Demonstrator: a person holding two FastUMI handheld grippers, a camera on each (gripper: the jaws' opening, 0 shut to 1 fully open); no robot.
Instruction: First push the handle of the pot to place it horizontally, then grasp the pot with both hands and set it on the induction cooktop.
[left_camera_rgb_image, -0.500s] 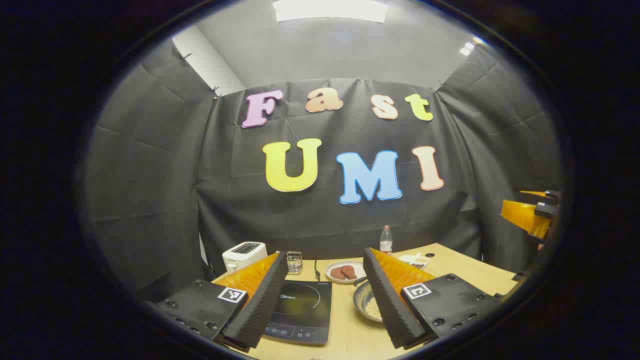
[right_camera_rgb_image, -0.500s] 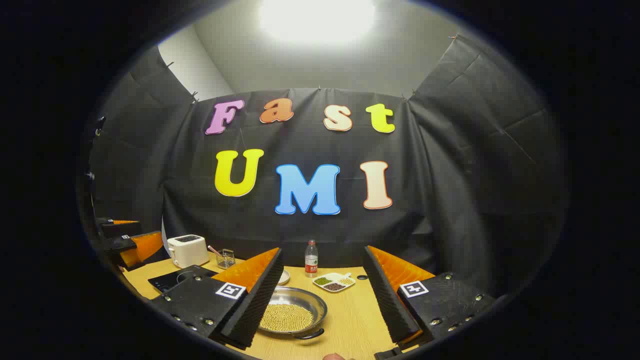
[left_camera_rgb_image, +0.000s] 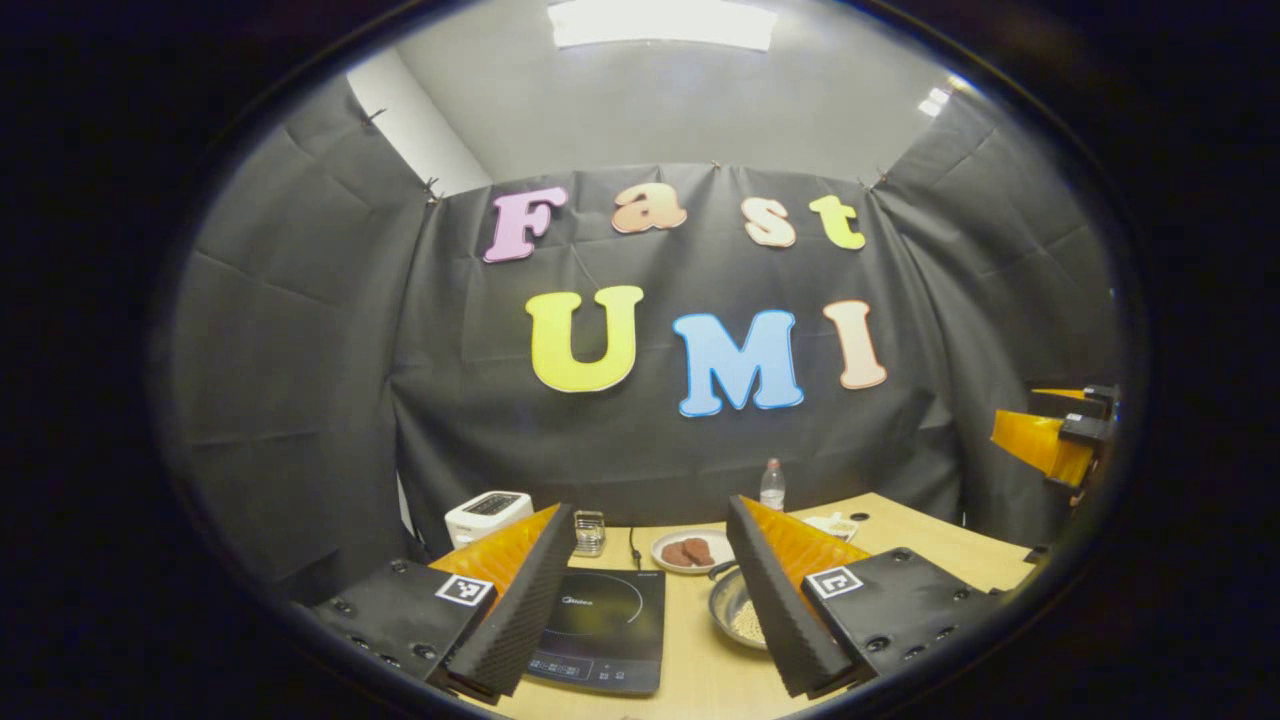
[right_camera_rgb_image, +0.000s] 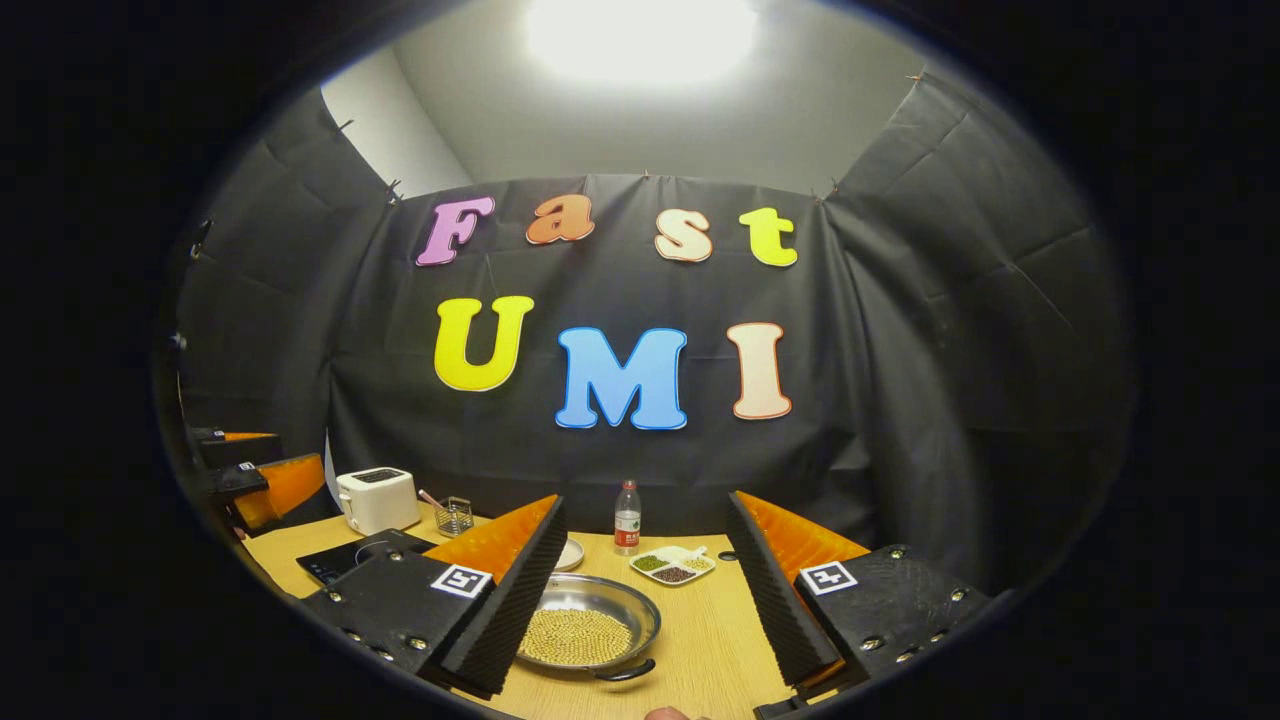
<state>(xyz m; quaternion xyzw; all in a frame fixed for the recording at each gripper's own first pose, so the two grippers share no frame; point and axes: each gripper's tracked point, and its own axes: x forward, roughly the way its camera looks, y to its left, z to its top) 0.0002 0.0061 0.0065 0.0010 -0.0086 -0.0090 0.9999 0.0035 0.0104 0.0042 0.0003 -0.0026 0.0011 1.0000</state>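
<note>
A shallow steel pot (right_camera_rgb_image: 585, 625) full of yellow beans sits on the wooden table, one dark handle (right_camera_rgb_image: 625, 672) pointing toward me. In the right gripper view my right gripper (right_camera_rgb_image: 645, 610) hovers open above and just behind the pot, its left finger covering the pot's left rim. The black induction cooktop (left_camera_rgb_image: 605, 625) lies flat to the left of the pot (left_camera_rgb_image: 735, 612). In the left gripper view my left gripper (left_camera_rgb_image: 650, 610) is open above the cooktop, and its right finger hides much of the pot. Neither gripper holds anything.
At the back of the table stand a white toaster (left_camera_rgb_image: 487, 512), a small wire basket (left_camera_rgb_image: 589, 530), a plate of brown patties (left_camera_rgb_image: 690, 548) and a water bottle (right_camera_rgb_image: 626, 517). A divided dish of grains (right_camera_rgb_image: 672, 563) sits behind the pot. The table (right_camera_rgb_image: 700, 650) runs to the booth wall.
Both views have drifted only a little, with the pot and the cooktop sitting slightly lower and nearer. Both grippers stay open and the pot has not moved.
</note>
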